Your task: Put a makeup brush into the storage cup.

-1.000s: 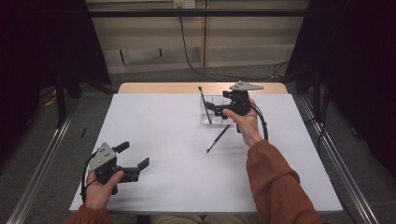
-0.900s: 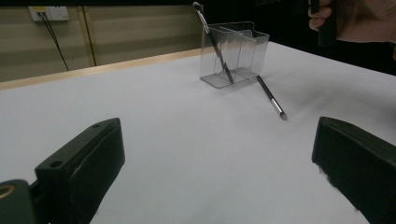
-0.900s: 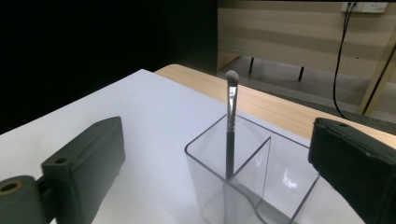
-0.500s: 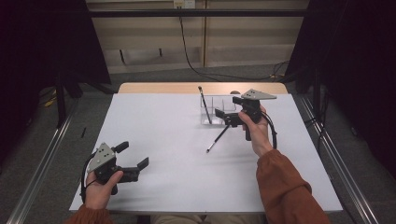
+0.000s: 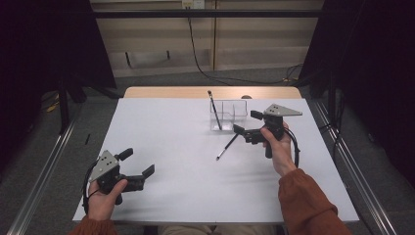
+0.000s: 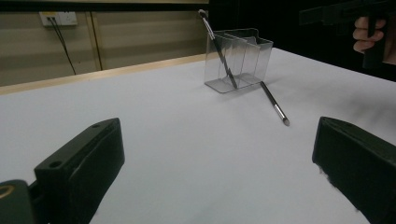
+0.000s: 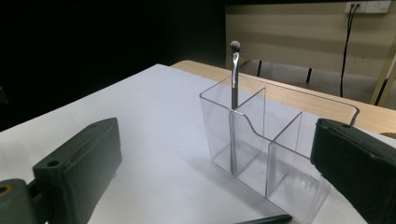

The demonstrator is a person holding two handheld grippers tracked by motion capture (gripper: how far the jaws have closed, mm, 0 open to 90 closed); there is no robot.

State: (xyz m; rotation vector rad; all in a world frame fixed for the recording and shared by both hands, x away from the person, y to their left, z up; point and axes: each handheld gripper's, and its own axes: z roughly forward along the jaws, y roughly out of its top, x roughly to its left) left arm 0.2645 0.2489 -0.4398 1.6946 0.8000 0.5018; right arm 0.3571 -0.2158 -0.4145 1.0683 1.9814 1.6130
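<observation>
High view, from the left: the left gripper [image 5: 139, 165] sits low over the near left part of the white table [image 5: 176, 132], held in a hand [image 5: 105, 198], its jaws spread wide with nothing between them. Well apart from it, toward the far middle of the table, a clear organizer [image 5: 228, 115] stands upright; a dark brush [image 5: 214, 109] leans in its left compartment, head up past the rim. Just in front of the organizer a second brush [image 5: 228, 146] lies flat on the table (its far end is close to the organizer's base, though contact cannot be told). Right of that, the right gripper [image 5: 245, 123] is held above the table beside the organizer, jaws apart and empty, its tips over the lying brush's far end.

Left gripper view shows both black jaws wide at the bottom corners, the organizer [image 6: 239, 60] and lying brush [image 6: 274, 103] beyond. Right gripper view faces the organizer [image 7: 271, 149] between open jaws, the standing brush [image 7: 234, 93] in its corner compartment.
</observation>
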